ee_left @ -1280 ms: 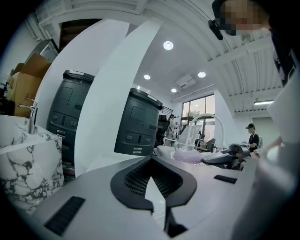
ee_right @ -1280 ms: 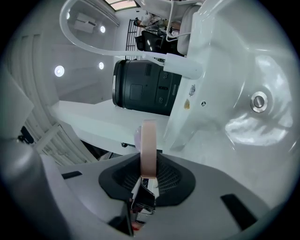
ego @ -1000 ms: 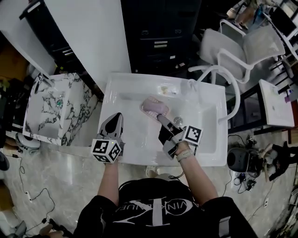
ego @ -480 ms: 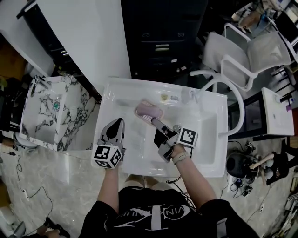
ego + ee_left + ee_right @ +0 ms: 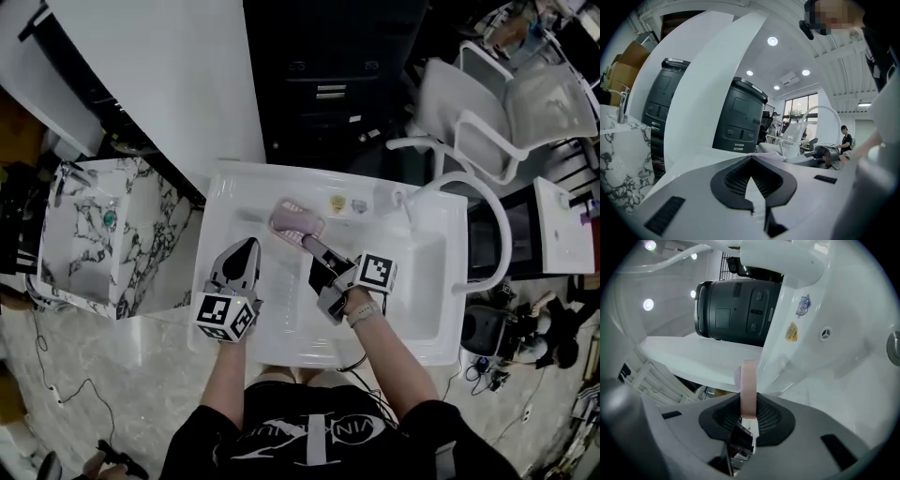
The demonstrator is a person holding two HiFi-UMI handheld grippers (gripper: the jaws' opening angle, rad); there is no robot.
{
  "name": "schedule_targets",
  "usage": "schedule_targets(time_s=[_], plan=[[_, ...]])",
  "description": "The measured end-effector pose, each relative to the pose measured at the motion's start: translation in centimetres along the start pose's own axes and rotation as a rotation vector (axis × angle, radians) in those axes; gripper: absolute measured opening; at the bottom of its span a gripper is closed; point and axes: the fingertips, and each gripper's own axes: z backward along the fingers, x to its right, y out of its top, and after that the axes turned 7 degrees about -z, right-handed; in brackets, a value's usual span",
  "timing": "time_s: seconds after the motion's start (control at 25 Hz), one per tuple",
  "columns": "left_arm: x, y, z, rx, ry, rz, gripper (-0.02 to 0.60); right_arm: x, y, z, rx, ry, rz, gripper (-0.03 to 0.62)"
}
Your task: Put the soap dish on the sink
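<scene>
Right gripper [image 5: 749, 405]: jaws nearly together, clamped on the thin rim of the pink soap dish [image 5: 749, 380], which stood edge-on between the pads and stuck out ahead of them. Grip looked firm, with no slack visible at the pads. Seen from the head view, the dish hung at the far end of that gripper, over the back of the white sink [image 5: 412, 314], just in front of the rear ledge and a little left of the two small stickers [image 5: 346, 203] there. Could not tell whether the dish's underside touched the porcelain. Left gripper [image 5: 752, 177]: jaws closed tip to tip, nothing between them, held idle over the sink's left front part, well apart from the dish. A marbled basin [image 5: 89, 239] stood off to the left and played no part. Judged step: carry and placement, dish nearly at its spot but not yet released. Next move, as I read it: level the dish, lower it until it sits flat on the ledge, then part the jaws and draw back straight so the rim is not dragged along.
</scene>
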Motion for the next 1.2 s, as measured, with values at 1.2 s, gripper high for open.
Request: schedule_targets(time_s=[1.2], plan=[[-0.8, -3.5, -6.1, -0.074, -0.095, 0.049, 0.014, 2.0, 2.4, -6.9, -0.051, -0.009, -0.073, 0.087]])
